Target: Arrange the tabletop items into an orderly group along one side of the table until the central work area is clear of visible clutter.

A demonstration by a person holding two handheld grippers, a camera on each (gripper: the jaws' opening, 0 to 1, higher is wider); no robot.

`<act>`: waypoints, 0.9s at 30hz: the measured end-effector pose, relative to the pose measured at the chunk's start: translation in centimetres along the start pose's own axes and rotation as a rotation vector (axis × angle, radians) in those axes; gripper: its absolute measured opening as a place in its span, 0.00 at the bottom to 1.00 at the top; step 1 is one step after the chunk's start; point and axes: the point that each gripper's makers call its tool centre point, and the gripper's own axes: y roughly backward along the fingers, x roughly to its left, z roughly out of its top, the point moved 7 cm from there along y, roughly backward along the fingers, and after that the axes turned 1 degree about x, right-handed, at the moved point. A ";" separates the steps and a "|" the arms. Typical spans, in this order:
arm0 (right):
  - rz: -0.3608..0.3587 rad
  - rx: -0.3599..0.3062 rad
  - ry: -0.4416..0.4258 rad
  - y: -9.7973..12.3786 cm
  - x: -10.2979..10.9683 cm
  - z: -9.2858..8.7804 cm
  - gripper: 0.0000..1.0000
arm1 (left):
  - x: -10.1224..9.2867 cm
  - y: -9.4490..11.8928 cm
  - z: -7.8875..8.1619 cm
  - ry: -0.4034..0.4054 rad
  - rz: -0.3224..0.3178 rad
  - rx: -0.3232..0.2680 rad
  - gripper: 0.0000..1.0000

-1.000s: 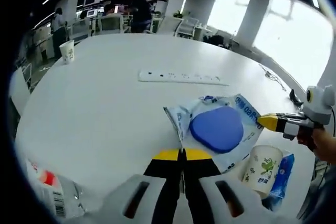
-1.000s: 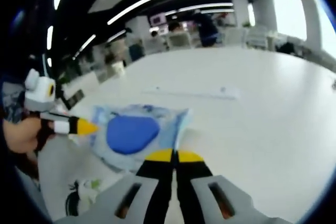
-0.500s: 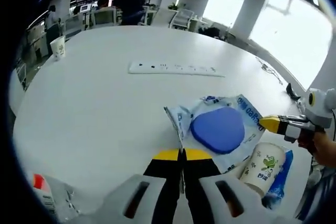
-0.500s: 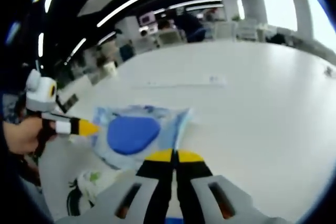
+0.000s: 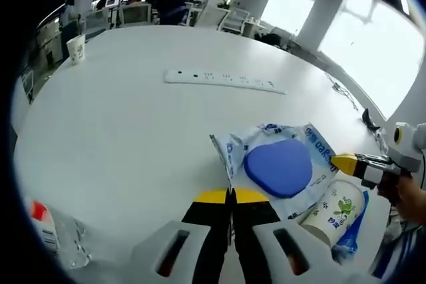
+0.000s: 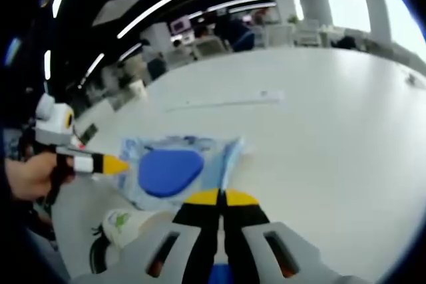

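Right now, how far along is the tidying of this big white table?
Partly done, by the look of it. A blue-lidded wipes pack, a paper cup lying on its side and a blue packet already sit together near one edge. Nothing is in hand: both the left gripper and the right gripper are shut on nothing. Still scattered: the power strip mid-table, a far cup and a plastic bottle.

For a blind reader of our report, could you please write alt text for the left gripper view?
The left gripper, jaws closed, points across a white table at a blue pad on a plastic bag. The right gripper comes in from the right beside a tipped paper cup. Farther off lie a white power strip and another paper cup.
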 end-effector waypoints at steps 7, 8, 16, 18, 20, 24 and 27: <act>-0.005 0.003 -0.035 0.1 0.0 -0.6 0.00 | 0.2 -0.2 -0.4 0.042 -0.001 0.019 0.00; -0.007 0.004 -0.039 0.1 0.0 -0.7 0.00 | 0.1 -0.2 -0.4 0.040 0.000 0.020 0.00; -0.017 -0.009 -0.085 0.3 -0.1 -1.1 0.00 | 0.1 -0.3 -0.4 0.059 0.000 0.022 0.00; -0.019 -0.015 -0.106 0.3 -0.1 -1.3 0.00 | 0.2 -0.4 -0.3 0.067 -0.001 0.021 0.00; -0.020 -0.024 -0.138 0.4 -0.2 -1.4 0.00 | 0.2 -0.5 -0.3 0.080 -0.004 0.019 0.00; -0.025 -0.034 -0.165 0.6 -0.2 -1.8 0.00 | 0.3 -0.5 -0.4 0.108 -0.007 0.019 0.00; -0.025 -0.036 -0.183 0.6 -0.2 -2.0 0.00 | 0.4 -0.6 -0.5 0.117 -0.008 0.025 0.00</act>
